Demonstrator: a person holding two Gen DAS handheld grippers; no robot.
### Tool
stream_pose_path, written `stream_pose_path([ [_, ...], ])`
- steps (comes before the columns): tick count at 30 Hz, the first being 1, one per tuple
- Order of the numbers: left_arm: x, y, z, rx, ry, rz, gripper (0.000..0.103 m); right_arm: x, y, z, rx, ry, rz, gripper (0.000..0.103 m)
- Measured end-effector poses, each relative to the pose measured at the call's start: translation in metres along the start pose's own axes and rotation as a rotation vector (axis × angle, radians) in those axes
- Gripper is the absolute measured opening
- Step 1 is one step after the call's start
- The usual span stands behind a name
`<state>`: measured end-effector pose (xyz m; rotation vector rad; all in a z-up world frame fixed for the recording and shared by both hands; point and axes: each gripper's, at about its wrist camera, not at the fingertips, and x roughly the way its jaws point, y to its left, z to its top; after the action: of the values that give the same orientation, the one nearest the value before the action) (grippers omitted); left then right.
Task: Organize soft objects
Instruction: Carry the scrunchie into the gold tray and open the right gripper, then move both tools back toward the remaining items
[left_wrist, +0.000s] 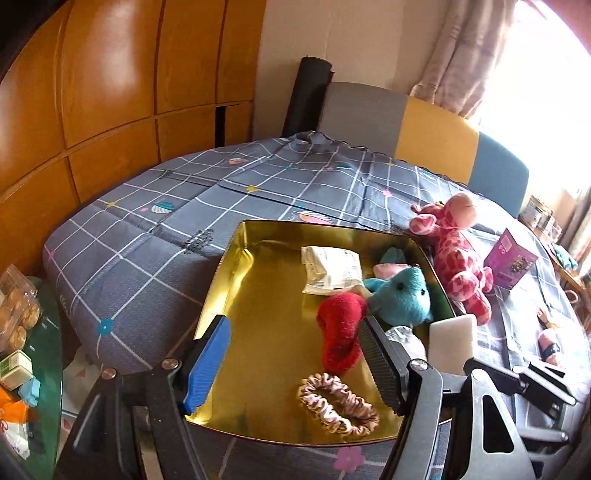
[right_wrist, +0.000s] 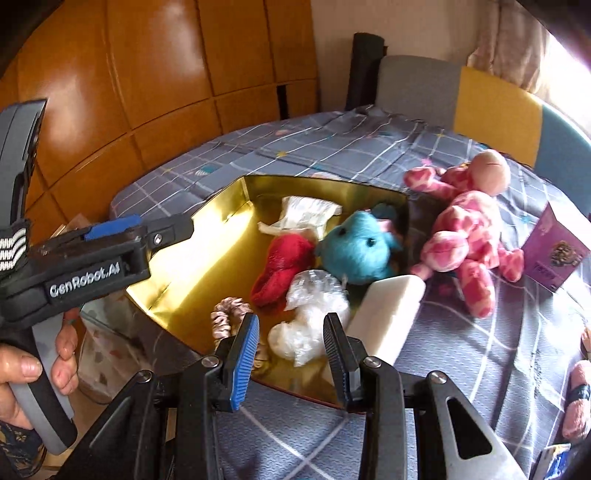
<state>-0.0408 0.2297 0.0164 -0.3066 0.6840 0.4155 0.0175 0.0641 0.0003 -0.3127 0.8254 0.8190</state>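
Blue ribbed pad on one finger (left_wrist: 208, 363), black ribbed pad on the other: left gripper (left_wrist: 295, 365) spread wide over the near part of the gold tin tray (left_wrist: 236, 266), nothing held between. Just beyond the black finger, a red plush piece (left_wrist: 340, 332); nearer the tray's front rim, a pink satin scrunchie (left_wrist: 338, 404) lying flat on the gold floor. Behind the red piece, a teal plush toy (left_wrist: 402, 295) against the tray's right wall, and a white packet (left_wrist: 330, 269) further back. Outside the right wall, a pink spotted giraffe plush (left_wrist: 456, 251) sprawled on the grey checked bedsheet (left_wrist: 147, 236), a purple box (left_wrist: 511, 258) just beside it.

Same blue and black pads on the right gripper (right_wrist: 291, 360), likewise parted and empty, poised above a crumpled clear plastic bag (right_wrist: 310, 317) inside the tray near its front corner. Leaning on the tray's rim just right of the black finger, a white foam block (right_wrist: 388, 314), tilted. Scrunchie partly hidden behind the blue finger. Off to the left in this view, the other gripper's body reaching across the tray, handle gripped in a bare hand (right_wrist: 33, 376).

Around the bed: orange wooden wardrobe panels (left_wrist: 110, 74), a grey, yellow and blue headboard (left_wrist: 436, 140), curtains (left_wrist: 469, 55) bright with daylight.
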Motion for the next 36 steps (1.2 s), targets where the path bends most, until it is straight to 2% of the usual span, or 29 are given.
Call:
stream_pose_path([
  [11, -0.003, -0.024, -0.001, 0.054, 0.001, -0.029, 0.072, -0.027, -0.038, -0.009, 0.056, -0.054, -0.092, 0.036],
  [22, -0.002, -0.057, 0.001, 0.135, 0.013, -0.074, 0.072, -0.056, -0.107, -0.045, 0.150, -0.025, -0.249, 0.036],
  [36, 0.004, -0.151, 0.001, 0.329, 0.029, -0.216, 0.072, -0.133, -0.201, -0.094, 0.328, -0.056, -0.479, 0.036],
])
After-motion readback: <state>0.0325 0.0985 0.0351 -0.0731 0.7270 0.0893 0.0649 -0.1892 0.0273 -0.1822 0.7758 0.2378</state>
